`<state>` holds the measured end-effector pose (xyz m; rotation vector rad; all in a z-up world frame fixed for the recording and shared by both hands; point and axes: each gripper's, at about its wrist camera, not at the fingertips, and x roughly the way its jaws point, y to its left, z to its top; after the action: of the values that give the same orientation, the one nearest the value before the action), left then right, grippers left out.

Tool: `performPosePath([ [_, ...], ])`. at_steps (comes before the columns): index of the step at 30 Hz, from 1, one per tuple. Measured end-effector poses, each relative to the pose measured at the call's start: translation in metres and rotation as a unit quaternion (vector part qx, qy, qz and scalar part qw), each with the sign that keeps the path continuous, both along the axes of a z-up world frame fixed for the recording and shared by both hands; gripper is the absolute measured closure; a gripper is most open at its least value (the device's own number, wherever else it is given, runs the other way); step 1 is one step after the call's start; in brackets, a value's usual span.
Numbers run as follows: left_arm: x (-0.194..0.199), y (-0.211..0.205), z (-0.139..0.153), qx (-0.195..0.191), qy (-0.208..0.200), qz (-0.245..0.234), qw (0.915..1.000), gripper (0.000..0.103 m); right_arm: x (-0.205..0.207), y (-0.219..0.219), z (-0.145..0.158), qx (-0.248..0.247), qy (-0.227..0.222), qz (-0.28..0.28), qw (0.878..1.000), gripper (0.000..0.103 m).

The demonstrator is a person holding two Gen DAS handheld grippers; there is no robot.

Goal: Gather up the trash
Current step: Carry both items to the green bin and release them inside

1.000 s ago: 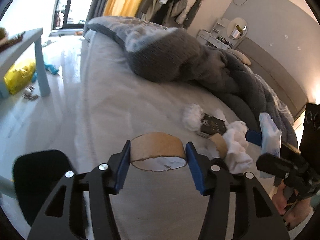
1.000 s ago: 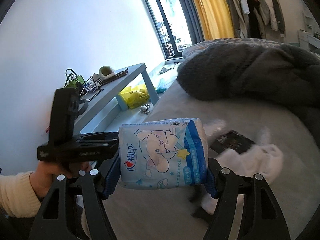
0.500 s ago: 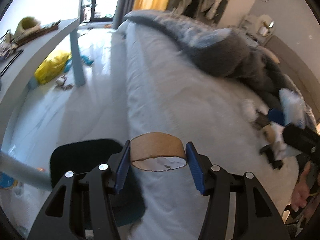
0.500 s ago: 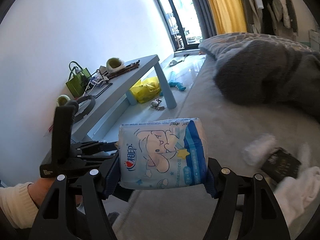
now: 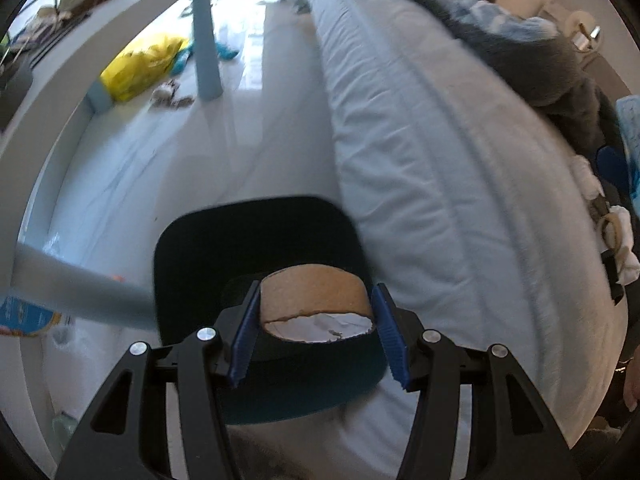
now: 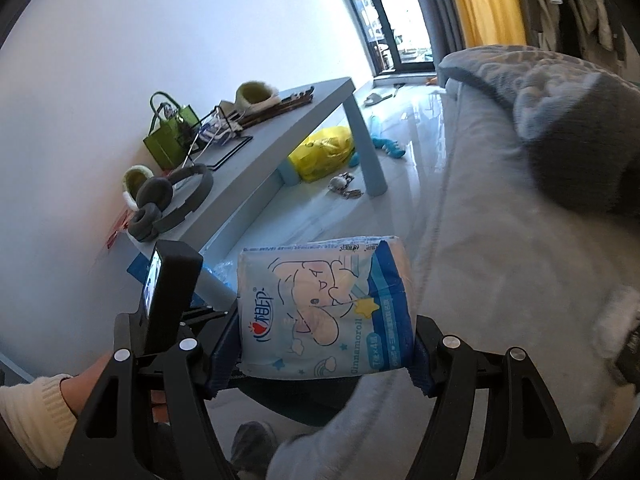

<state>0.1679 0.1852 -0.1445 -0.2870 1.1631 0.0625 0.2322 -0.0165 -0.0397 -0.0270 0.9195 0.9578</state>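
A home bedroom — a bed (image 5: 420, 140) with a grey blanket (image 6: 560, 128), a cluttered side table (image 6: 280, 136).

Bed (image 5: 460, 184) – grey blanket (image 6: 576, 128), floor (image 5: 160, 152) – yellow bag (image 5: 140, 64)

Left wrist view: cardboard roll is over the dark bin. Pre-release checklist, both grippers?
1. Left gripper grip on the cardboard roll: ok, both blue pads press its sides.
2. Roll over the dark bin beside the bed: ok, bin opening lies right behind it.
3. Bin opening free: cannot tell, the inside is too dark.
4. Right gripper grip on the tissue pack: ok, clamped between the pads.
5. Tissue pack over the bin: cannot tell, only a dark edge shows below it.
6. Trash left on the bed: not ok, white crumpled tissues lie at the far edge.
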Motion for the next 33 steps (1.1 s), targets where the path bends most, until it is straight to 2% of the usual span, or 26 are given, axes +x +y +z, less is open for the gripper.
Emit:
performPosePath([
  [10, -0.015, 0.034, -0.028, -0.007, 0.067, 0.006, 0.9977, 0.044, -0.001, 0.051, -0.02, -0.02, 0.038, 0.017, 0.999, 0.033],
  [13, -0.02, 0.039, -0.03, -0.009, 0.073, 0.002, 0.9973, 0.041, 0.002, 0.062, -0.027, -0.02, 0.053, 0.017, 0.998, 0.033],
  [16, -0.025, 0.043, -0.027, -0.002, 0.067, -0.002, 0.9978, 0.032, 0.002, 0.073, -0.035, -0.024, 0.067, 0.017, 0.997, 0.033],
  [18, -0.029, 0.048, -0.024, -0.006, 0.06, 0.0, 0.9982, 0.027, 0.003, 0.079, -0.039, -0.028, 0.072, 0.018, 0.997, 0.033],
  [25, -0.038, 0.066, 0.002, -0.01, 0.005, 0.014, 0.9998, 0.027, 0.004, 0.101, -0.064, -0.058, 0.091, 0.016, 0.994, 0.033],
  [33, -0.05, 0.069, 0.045, 0.021, -0.076, 0.01, 0.9968, 0.039, 0.009, 0.128, -0.098, -0.095, 0.107, 0.012, 0.99, 0.033],
])
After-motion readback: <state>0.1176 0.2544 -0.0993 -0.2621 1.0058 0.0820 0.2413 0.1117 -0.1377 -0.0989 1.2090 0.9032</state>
